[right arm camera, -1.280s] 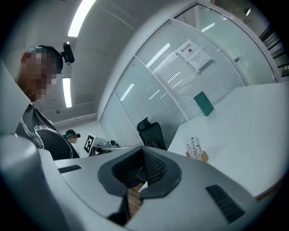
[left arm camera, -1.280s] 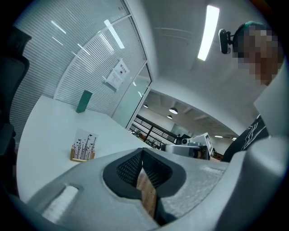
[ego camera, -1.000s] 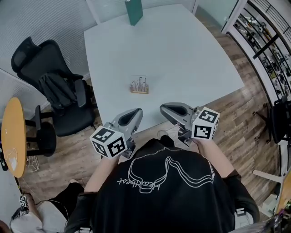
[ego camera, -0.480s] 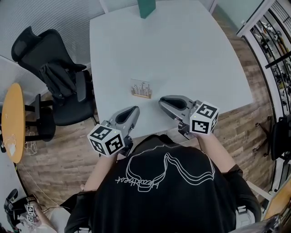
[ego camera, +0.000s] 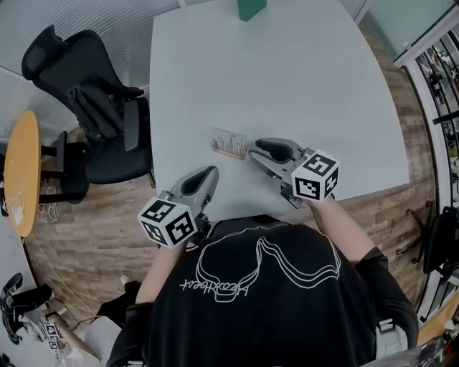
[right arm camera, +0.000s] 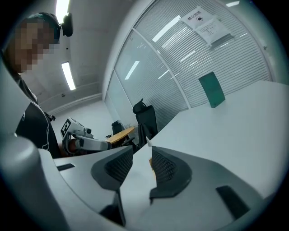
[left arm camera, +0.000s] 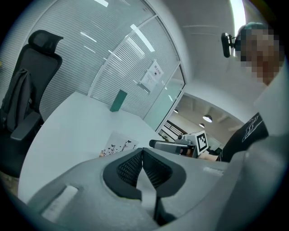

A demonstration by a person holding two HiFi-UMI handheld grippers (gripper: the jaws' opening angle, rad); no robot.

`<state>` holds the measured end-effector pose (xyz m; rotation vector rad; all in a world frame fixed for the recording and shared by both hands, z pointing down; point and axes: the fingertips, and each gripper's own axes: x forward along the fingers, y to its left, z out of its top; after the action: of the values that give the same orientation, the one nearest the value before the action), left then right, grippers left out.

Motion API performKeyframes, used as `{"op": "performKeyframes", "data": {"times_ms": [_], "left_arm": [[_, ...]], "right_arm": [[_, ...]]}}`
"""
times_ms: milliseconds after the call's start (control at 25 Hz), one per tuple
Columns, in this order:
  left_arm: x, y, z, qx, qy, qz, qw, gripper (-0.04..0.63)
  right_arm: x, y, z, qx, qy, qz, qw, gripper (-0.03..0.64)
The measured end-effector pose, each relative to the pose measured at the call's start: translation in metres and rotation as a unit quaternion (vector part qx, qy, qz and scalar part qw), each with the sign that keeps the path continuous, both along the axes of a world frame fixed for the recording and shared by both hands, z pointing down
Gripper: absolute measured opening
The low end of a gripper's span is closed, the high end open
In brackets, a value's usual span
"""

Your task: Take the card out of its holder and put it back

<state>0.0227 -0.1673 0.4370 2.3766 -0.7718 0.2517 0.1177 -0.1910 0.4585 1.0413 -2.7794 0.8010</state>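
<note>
Card (ego camera: 229, 140) of white stock, small, printed with thin dark line drawings. It stands upright in a slim pale wooden holder (ego camera: 227, 152) near the close side of the white counter (ego camera: 287, 86). From my left tool's view the print reads as little dark sprigs and birds (left arm camera: 118, 145).

My right tool (ego camera: 252, 150) lies low over the counter with its tip just beside the card, which sits at about 10 o'clock from that tip in the head view. Its jaws have just been opening and stand part-way apart. In its own view the card's white edge (right arm camera: 147, 140) shows end-on in the gap, close by one pad; I see no pad pressing it, though I cannot tell if it brushes.

My left tool (ego camera: 210, 174) hangs at the counter's near edge, jaws closed together with nothing between them. The card lies at about 1 o'clock from it, a little apart.

Count: one card, one holder, two tools. One green box (ego camera: 251, 8) is at 12 o'clock on the far end of the counter. One black chair (ego camera: 86, 86) and one round table (ego camera: 21, 172) are at 9 o'clock.
</note>
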Motion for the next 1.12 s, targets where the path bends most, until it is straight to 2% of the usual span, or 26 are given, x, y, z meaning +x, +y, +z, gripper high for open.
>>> {"op": "performKeyframes", "data": {"times_ms": [120, 320, 600, 800, 1000, 1120], "left_arm": [[-0.004, -0.005, 0.012, -0.007, 0.0, -0.02, 0.9998, 0.014], [-0.018, -0.011, 0.034, -0.011, -0.013, -0.062, 0.9979, 0.014], [-0.038, -0.015, 0.044, -0.019, -0.01, -0.106, 0.9941, 0.014], [-0.045, -0.016, 0.046, -0.018, -0.009, -0.124, 0.992, 0.014], [-0.053, -0.014, 0.05, -0.023, -0.009, -0.135, 0.9906, 0.014], [-0.057, -0.01, 0.053, -0.026, -0.011, -0.142, 0.9894, 0.014]], "right_arm": [[-0.002, -0.015, 0.013, 0.005, 0.009, -0.015, 1.0, 0.134], [-0.016, -0.033, 0.04, 0.005, 0.038, -0.032, 0.999, 0.19], [-0.041, -0.043, 0.055, 0.011, 0.033, -0.06, 0.998, 0.187], [-0.057, -0.049, 0.06, 0.02, 0.037, -0.076, 0.996, 0.175], [-0.065, -0.053, 0.063, 0.021, 0.038, -0.079, 0.996, 0.118], [-0.067, -0.053, 0.063, 0.029, 0.044, -0.084, 0.995, 0.111]]}}
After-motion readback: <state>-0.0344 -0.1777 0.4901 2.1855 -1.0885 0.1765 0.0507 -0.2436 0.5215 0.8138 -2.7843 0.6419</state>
